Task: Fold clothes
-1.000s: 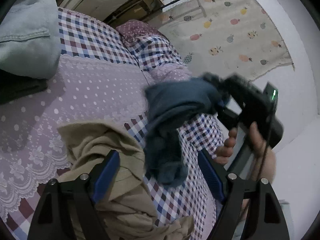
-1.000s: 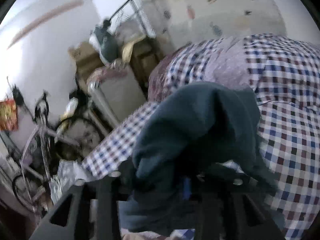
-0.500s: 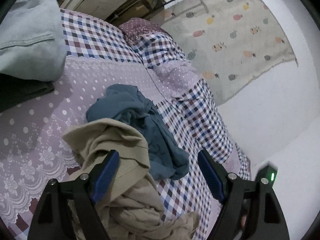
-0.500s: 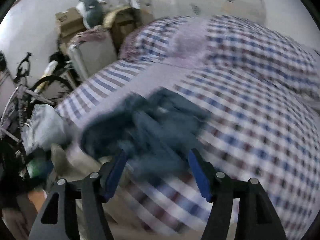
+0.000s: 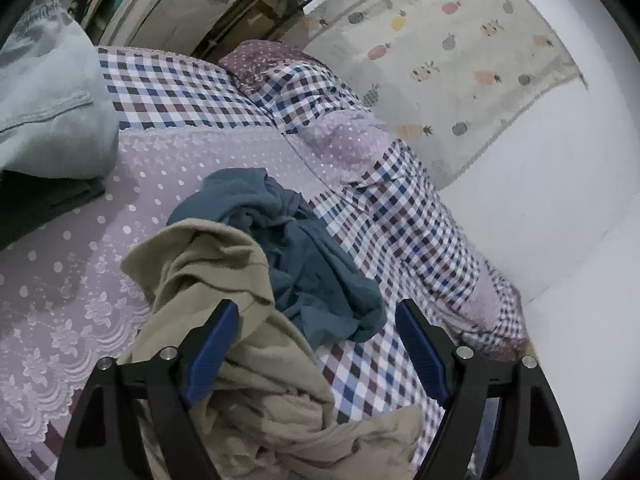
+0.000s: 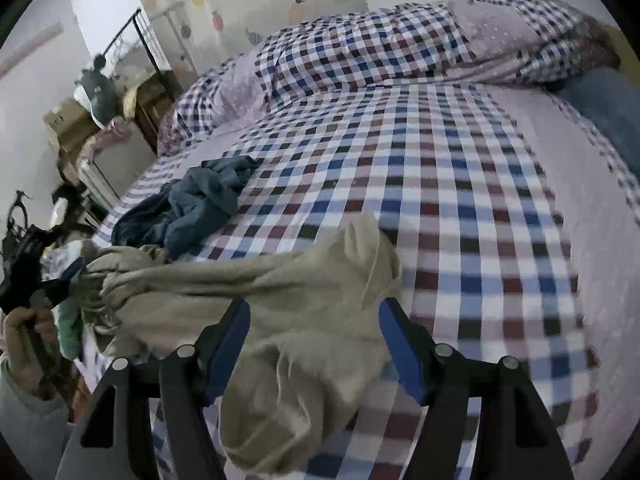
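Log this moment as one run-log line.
step: fold clothes | left gripper: open over beige garment | right gripper: open around beige garment | blue garment: crumpled on bed, unheld

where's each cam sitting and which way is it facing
Left wrist: on the left hand-held gripper, facing along the bed toward the pineapple curtain; own open fingers show.
Right wrist: on the right hand-held gripper, looking across the bed toward the duvet; own fingers and the person's left hand show.
Shared: beige garment, blue garment.

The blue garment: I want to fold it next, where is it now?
The blue garment lies crumpled on the bed, touching the beige garment, ahead of the left tongs.
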{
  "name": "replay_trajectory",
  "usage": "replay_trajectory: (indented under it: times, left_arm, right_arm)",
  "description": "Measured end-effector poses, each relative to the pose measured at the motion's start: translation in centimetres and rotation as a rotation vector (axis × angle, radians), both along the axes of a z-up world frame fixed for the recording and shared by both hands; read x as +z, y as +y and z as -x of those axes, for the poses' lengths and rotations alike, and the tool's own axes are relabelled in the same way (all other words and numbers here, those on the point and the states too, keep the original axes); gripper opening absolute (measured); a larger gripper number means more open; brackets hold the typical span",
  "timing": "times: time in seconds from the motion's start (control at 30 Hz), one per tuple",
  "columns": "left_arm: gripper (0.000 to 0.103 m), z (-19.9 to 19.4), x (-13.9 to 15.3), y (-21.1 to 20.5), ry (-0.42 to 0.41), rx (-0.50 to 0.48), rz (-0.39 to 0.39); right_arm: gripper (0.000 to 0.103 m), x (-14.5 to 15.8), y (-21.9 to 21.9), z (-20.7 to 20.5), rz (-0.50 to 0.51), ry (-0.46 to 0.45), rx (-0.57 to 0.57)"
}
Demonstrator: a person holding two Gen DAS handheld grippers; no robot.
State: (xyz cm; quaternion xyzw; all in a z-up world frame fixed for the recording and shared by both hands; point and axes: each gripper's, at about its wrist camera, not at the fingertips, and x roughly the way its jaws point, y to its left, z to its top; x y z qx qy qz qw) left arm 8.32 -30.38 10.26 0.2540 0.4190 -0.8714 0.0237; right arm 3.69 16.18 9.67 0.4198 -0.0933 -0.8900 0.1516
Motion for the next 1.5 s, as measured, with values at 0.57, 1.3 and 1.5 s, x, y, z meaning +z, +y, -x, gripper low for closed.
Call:
replay_trajectory:
  times: [0.57,1.3,1.5]
  left_arm:
    - [0.030,0.1,-2.1,0.4,-0.150,-0.034,0.083]
    - [0.000,-5.4,5.5,-1.2,0.368,-0.053,0.043]
    - [0.019,-2.4,1.9,-0.9,0.015,-0.051,0.175]
  right_arm:
    - [0.003,-1.4,0.4,-1.5,-0.264,-0.019,-0.027]
    - [0.058,3.4,-1.9,-4.2,-0.130,0.255,0.112]
    - [0.059,1.2,-3.3,-1.8,-0.231,0.169,0.057]
